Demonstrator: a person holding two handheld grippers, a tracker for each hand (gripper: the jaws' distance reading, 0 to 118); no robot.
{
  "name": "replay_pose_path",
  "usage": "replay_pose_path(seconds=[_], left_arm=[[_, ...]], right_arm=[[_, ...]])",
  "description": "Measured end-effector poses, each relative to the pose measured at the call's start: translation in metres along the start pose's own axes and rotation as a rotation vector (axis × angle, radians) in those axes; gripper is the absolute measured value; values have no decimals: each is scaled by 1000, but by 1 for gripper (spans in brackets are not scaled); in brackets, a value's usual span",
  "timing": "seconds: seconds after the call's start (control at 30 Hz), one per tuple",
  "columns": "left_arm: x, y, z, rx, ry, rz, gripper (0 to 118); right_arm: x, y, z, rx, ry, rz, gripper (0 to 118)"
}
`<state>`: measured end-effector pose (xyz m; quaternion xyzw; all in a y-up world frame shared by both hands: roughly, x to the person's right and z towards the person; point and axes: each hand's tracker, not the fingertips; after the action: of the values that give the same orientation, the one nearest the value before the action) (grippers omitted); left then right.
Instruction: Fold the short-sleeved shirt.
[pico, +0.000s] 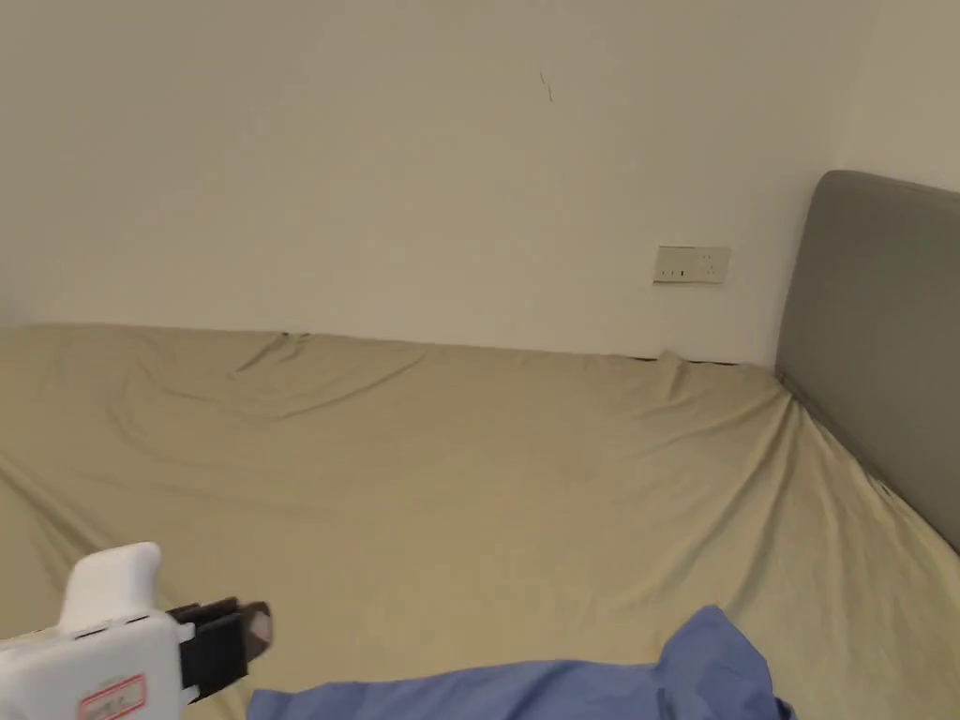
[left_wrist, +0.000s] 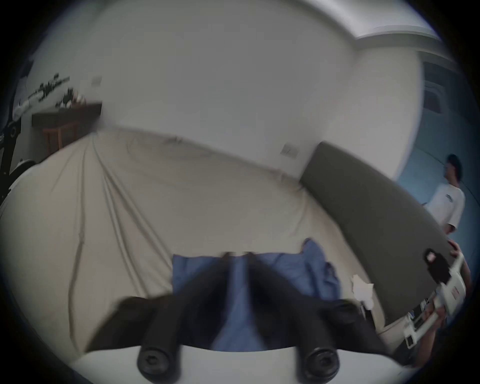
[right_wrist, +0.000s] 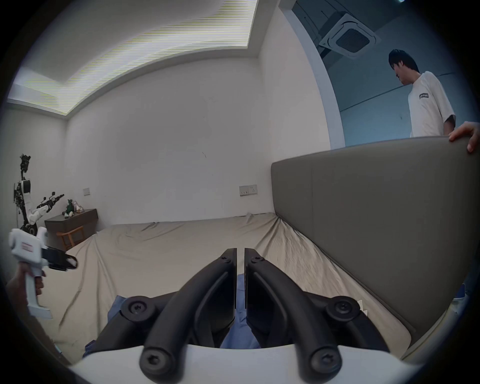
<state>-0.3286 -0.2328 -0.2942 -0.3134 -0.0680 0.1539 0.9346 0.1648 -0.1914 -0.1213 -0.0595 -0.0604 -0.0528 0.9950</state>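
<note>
My right gripper (right_wrist: 240, 253) hangs above the blue shirt (right_wrist: 240, 298), jaws nearly together with a thin gap and gripping nothing. The beige bed sheet (right_wrist: 166, 249) stretches away to the far wall. At the left my other hand (right_wrist: 27, 279) holds the left gripper (right_wrist: 68, 263). Right, a person (right_wrist: 426, 101) stands behind the grey headboard (right_wrist: 376, 220).

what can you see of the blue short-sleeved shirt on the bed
The blue short-sleeved shirt looks like soft thin fabric, lying crumpled and unfolded on the beige bed sheet near the bed's front edge. Its right end bunches up into a raised peak towards the grey padded headboard. Neither gripper visibly touches it.
</note>
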Motion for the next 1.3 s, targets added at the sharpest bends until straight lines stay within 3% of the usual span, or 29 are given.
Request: replay_pose_path(seconds=[0.03,0.07,0.23,0.3,0.37,0.4,0.43,0.47,0.5,0.53,0.57,0.6,0.63,0.67,0.7,0.73,0.77,1.0,1.13,1.2,1.23,1.27,1.3], left_arm=[[-5,3,-36,-60,52,-26,98],[-10,2,-66,-127,97,-56,118],[-36,-49,-180,-348,258,-133,118],[-46,-70,-203,-391,265,-136,108],[-51,-84,-216,-368,312,-134,84],[-53,-89,-219,-353,335,-118,84],[-53,-90,-207,-297,312,-103,77],[-51,-90,-204,-266,318,-118,52],[-50,-89,-203,-263,313,-131,17],[-48,-87,-196,-243,296,-142,6],[-47,-87,-193,-222,297,-147,5],[-46,-86,-190,-207,305,-149,5],[-44,-86,-186,-194,292,-155,5],[-43,-85,-182,-169,292,-167,5],[-42,-81,-173,-139,287,-173,5],[-43,-79,-168,-128,277,-157,5],[-44,-77,-164,-121,270,-146,5],[-38,-71,-132,-53,238,-125,5],[-33,-68,-120,-28,216,-116,5],[-33,-65,-120,-25,213,-115,5],[-32,-64,-119,-22,211,-114,5],[-33,-63,-117,-14,203,-108,5],[-32,-63,-114,-7,199,-97,5]], right_arm=[[2,-5,-9,-15,-7,-2,8],[3,-8,-17,-34,-10,-5,8],[8,-34,-56,-110,-36,-7,8],[12,-44,-70,-147,-44,1,8],[13,-54,-81,-188,-46,-2,8],[15,-59,-85,-199,-46,-5,8],[15,-64,-89,-208,-48,-3,8],[14,-67,-91,-216,-48,0,8],[14,-71,-96,-225,-44,3,8],[14,-74,-102,-234,-43,5,9],[13,-76,-108,-240,-47,5,13],[12,-80,-113,-244,-48,1,27],[12,-81,-123,-249,-42,-4,56],[13,-83,-135,-268,-22,-4,68],[13,-85,-152,-315,3,-2,68],[13,-90,-171,-377,14,-2,104],[14,-95,-183,-368,53,-19,118],[24,-169,-313,-736,5,72,118],[29,-207,-349,-840,-50,26,117],[30,-216,-354,-880,-82,-30,98],[25,-210,-347,-819,-134,45,85],[23,-200,-341,-785,-71,25,52],[25,-191,-332,-757,-87,33,10]])
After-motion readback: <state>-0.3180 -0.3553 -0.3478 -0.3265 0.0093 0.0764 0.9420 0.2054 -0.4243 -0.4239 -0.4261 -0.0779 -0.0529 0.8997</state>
